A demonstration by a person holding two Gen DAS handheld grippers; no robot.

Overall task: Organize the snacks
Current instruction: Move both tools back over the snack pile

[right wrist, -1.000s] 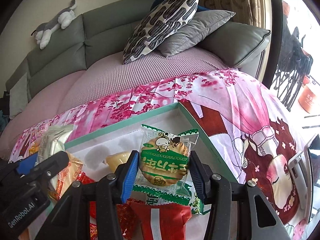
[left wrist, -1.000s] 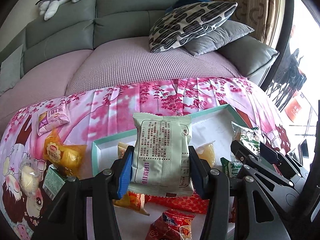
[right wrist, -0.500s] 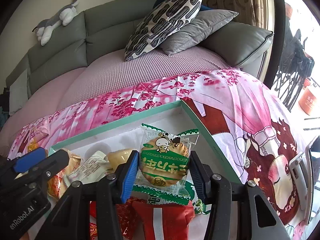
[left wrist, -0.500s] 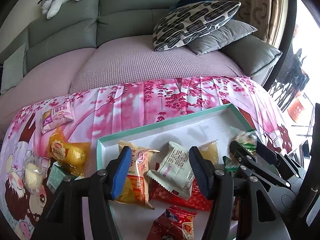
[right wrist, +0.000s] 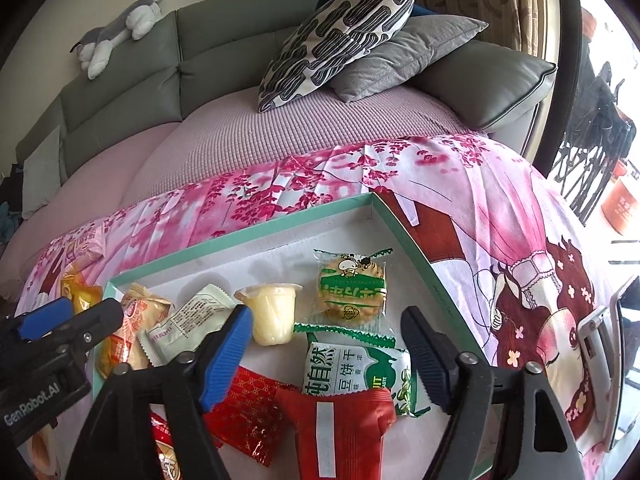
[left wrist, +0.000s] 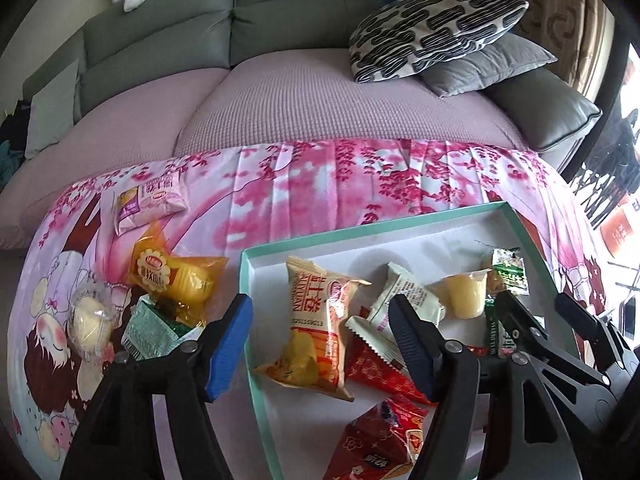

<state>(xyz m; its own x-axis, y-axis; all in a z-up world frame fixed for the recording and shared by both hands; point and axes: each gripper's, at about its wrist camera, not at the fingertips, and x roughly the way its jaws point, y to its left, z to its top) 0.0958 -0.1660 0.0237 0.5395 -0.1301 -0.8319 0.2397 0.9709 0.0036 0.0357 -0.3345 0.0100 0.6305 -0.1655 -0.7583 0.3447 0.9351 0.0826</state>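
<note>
A shallow white box with a teal rim [left wrist: 360,232] [right wrist: 256,236] lies on the pink cloth and holds several snacks. The pale green-white packet [left wrist: 404,300] [right wrist: 192,324] lies inside it beside an orange packet [left wrist: 320,332] and a jelly cup [left wrist: 466,294] [right wrist: 272,312]. The green cracker packet [right wrist: 352,288] rests flat in the box near its right wall. My left gripper [left wrist: 320,352] hovers over the box, its jaws opening, nothing between them. My right gripper [right wrist: 326,354] is also opening, above a green-white packet [right wrist: 356,372], pads clear of it.
Loose snacks lie on the cloth left of the box: a pink packet [left wrist: 150,200], a yellow bag [left wrist: 176,280], a round bun [left wrist: 90,320], a green wrapper [left wrist: 150,332]. Red packets [right wrist: 336,428] fill the box's near part. A sofa with cushions [left wrist: 432,36] stands behind.
The left gripper let go of the pale packet, which now lies in the box, and widened further. The right gripper released the cracker packet, which dropped flat into the box.
</note>
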